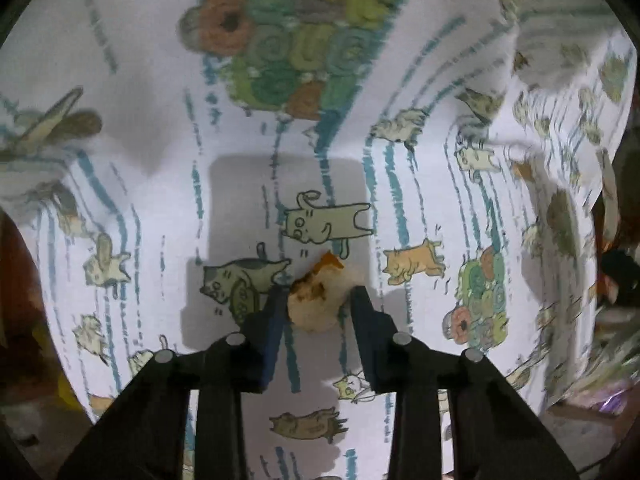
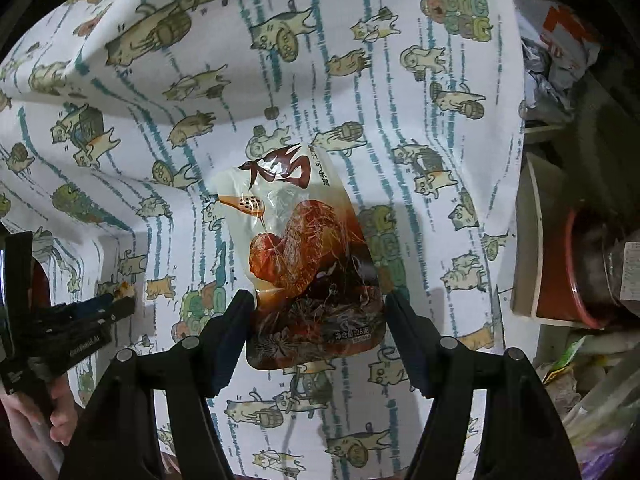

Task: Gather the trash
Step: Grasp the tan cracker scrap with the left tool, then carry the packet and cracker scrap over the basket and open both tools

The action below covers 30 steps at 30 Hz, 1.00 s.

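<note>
In the left wrist view my left gripper is shut on a pale, browned food scrap and holds it just above a cat-print cloth. The same gripper shows at the far left of the right wrist view, with an orange bit at its tips. In the right wrist view a shiny brown-and-orange snack packet lies flat on the cloth. My right gripper is open, its jaws on either side of the packet's near end; I cannot tell whether they touch it.
The cloth lies wrinkled with raised folds at the back and left. To the right of it are crumpled wrappers, a red-rimmed container and plastic bags. A hand holds the left gripper at the lower left.
</note>
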Tool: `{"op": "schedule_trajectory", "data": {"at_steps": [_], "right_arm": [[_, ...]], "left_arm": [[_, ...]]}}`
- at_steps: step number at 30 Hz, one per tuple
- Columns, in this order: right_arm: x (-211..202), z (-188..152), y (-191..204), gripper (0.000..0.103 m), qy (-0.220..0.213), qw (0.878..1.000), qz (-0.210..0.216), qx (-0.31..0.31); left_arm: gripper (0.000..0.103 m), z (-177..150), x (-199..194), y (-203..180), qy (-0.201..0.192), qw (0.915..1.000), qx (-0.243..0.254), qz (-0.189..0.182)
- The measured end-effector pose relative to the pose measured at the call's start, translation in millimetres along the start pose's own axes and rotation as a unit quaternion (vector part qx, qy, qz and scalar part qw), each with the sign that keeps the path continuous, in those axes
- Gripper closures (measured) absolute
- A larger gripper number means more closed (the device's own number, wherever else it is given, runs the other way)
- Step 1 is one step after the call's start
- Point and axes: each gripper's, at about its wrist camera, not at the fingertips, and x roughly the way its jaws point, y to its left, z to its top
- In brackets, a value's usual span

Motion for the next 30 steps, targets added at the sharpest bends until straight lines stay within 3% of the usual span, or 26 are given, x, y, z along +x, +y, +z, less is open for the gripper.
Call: {"op": "schedule_trajectory", "data": {"at_steps": [4,8,21,26,30], "right_arm": [[3,2,-1,0.033,-0.004,1.000,-0.002,-0.002],[2,-1,2,0.033,-0.007,1.000,0.002,-0.003],[-17,-19,28,0.033,-0.025,0.999,0.008,-0.023],[-51,-36,36,0.033,-0.052,0.998,0.025,-0.024],[-95,-55,45,0.033,-0.093,0.994,0.044,-0.043]], "left_arm": [[0.072,-7,-11,-4,-0.018,0.9995,0.015,0.019],[0.072,-12,-33,-7,-0.036,0.9990,0.026,0.000],[0.072,-35,-117,5,-0.127,0.9915,0.029,0.001],[0.072,-51,-138,-1,-0.158,0.9868,0.032,0.016],[0.072,-70,-182,1,-0.196,0.9806,0.012,-0.001]]}}
